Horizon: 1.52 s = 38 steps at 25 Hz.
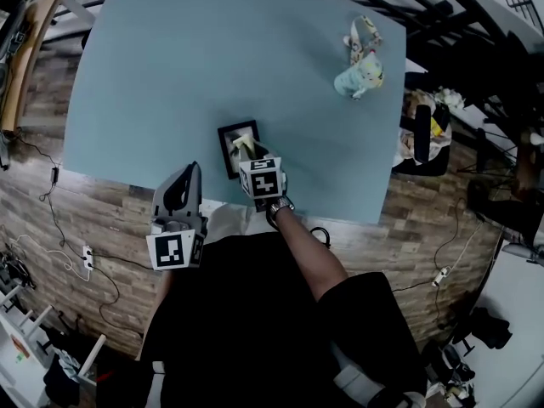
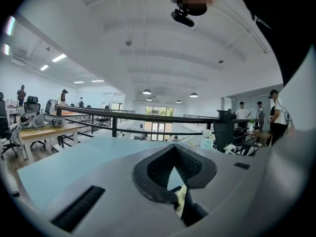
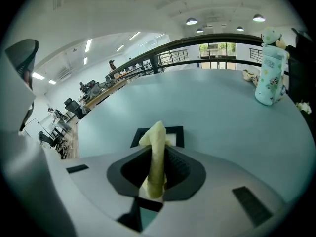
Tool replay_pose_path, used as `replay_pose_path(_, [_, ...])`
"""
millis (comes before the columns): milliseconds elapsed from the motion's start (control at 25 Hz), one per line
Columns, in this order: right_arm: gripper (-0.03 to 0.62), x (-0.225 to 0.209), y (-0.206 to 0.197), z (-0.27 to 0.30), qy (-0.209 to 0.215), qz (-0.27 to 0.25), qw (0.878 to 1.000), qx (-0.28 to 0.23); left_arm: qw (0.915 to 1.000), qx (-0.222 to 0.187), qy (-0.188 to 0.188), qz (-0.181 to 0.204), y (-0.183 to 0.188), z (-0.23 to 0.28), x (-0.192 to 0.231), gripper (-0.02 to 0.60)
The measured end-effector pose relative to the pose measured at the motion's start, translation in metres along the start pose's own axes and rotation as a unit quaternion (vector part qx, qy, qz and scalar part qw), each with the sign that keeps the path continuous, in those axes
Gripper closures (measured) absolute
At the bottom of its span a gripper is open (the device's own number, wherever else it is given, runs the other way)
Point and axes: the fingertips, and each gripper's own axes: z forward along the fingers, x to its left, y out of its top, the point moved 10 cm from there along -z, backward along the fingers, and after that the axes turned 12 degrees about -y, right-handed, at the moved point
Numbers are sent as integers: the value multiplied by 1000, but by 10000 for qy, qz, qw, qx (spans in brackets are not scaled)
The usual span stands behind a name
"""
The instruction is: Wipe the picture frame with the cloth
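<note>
Fingers (image 3: 183,173) of the right gripper (image 3: 157,154) pinch a pale yellow cloth (image 3: 157,144), which stands up between them as a folded strip, at a teal bench (image 1: 170,75) in an open-plan office. Seen from the head view, the right gripper (image 1: 252,158) holds the cloth (image 1: 243,145) over a small black picture frame (image 1: 226,150) that lies flat near the bench's front edge, close to the person's body. In the right gripper view the cloth's tip overlaps the near side of the frame (image 3: 177,136); whether it actually touches the surface is hard to tell from either angle. The left gripper (image 1: 192,177) is held off to the side of the frame, at the bench's front edge, apart from it. Its fingers (image 2: 197,169) are pressed together at the tips with nothing gripped. A yellowish sliver shows through the small gap below them, possibly the cloth beyond. A pale printed bottle (image 1: 361,76) stands upright at the far right of the bench, well apart from the frame, and is visible too in the right gripper view (image 3: 269,75). Wood-plank floor (image 1: 93,219) surrounds the bench.
</note>
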Motion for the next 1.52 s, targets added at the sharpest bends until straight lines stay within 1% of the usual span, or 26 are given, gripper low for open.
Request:
replay_pose_path(200, [536, -18, -4, -4, -186, 192, 9996, -25, 9994, -227, -250, 122, 3, 12, -7, 584])
replay_pose_path(400, [536, -33, -7, -9, -316, 318, 9990, -40, 9992, -30, -387, 79, 5, 22, -16, 584])
replay_pose_path(600, [536, -46, -8, -17, -426, 454, 9980, -109, 9986, -92, -503, 141, 7, 26, -23, 584])
replay_pose_path(720, [536, -47, -9, -21, -439, 505, 9977, -146, 9987, -35, -487, 112, 6, 23, -24, 584])
replay_pose_path(920, [536, -39, -11, -26, -362, 462, 9981, -193, 9991, -67, -411, 109, 6, 14, -24, 584])
replay_pose_path(1520, [536, 20, -17, -32, 37, 101, 9996, -252, 9997, -152, -161, 126, 3, -25, -9, 584])
